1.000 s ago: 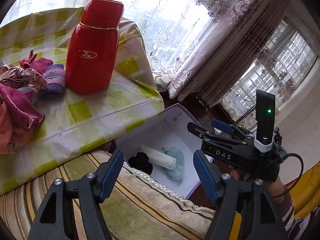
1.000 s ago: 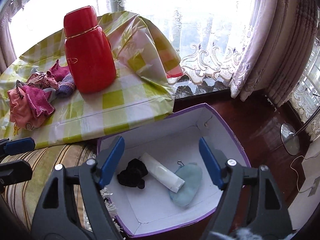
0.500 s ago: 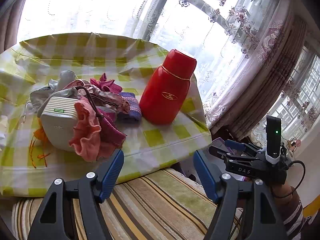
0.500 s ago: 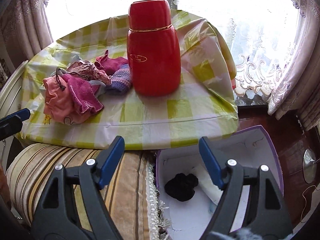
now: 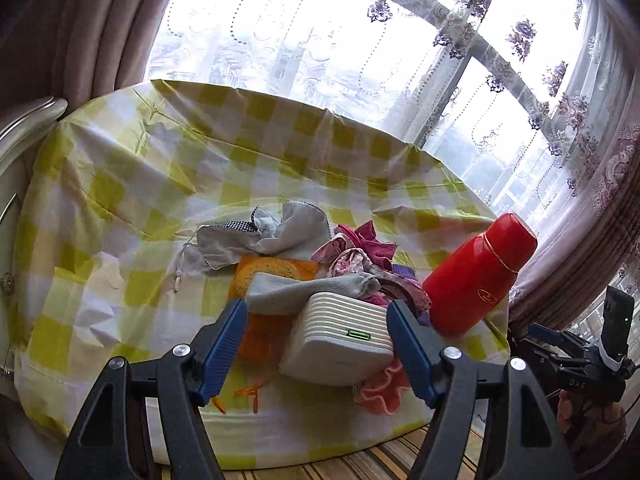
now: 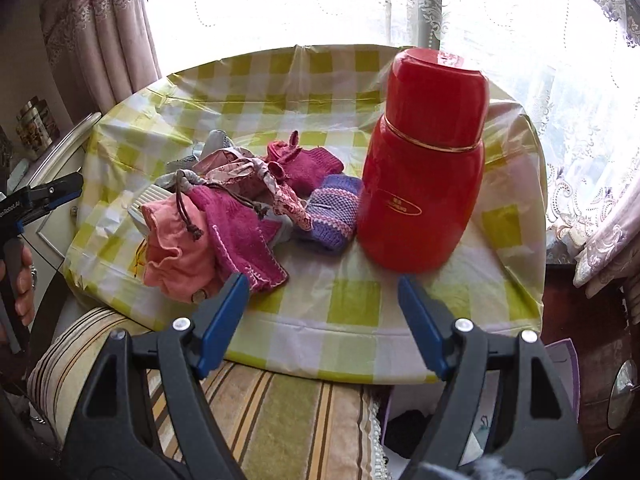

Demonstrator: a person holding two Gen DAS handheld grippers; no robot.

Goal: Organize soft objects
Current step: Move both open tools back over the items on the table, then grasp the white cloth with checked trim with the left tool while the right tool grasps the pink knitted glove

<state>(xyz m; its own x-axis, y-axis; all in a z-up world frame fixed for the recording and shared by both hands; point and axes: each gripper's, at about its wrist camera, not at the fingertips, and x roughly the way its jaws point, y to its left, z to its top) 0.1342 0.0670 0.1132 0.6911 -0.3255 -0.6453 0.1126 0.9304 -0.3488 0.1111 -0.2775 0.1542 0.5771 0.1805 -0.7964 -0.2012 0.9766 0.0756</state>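
Observation:
A heap of soft items lies on the yellow-checked table: a grey cloth, a grey sock, an orange cloth, a pink drawstring pouch, a magenta knit cloth, a purple knit piece. A white ribbed box sits in the heap. My left gripper is open and empty, just in front of the box. My right gripper is open and empty, over the table's front edge. The purple storage box with a black item shows low right.
A tall red thermos stands at the right of the heap, also in the left wrist view. A striped cushion lies below the table's front edge. Curtains and a window are behind. A white cabinet stands left.
Both grippers swung left and up from the purple box on the floor to face the heap on the table. Both stayed open and empty.

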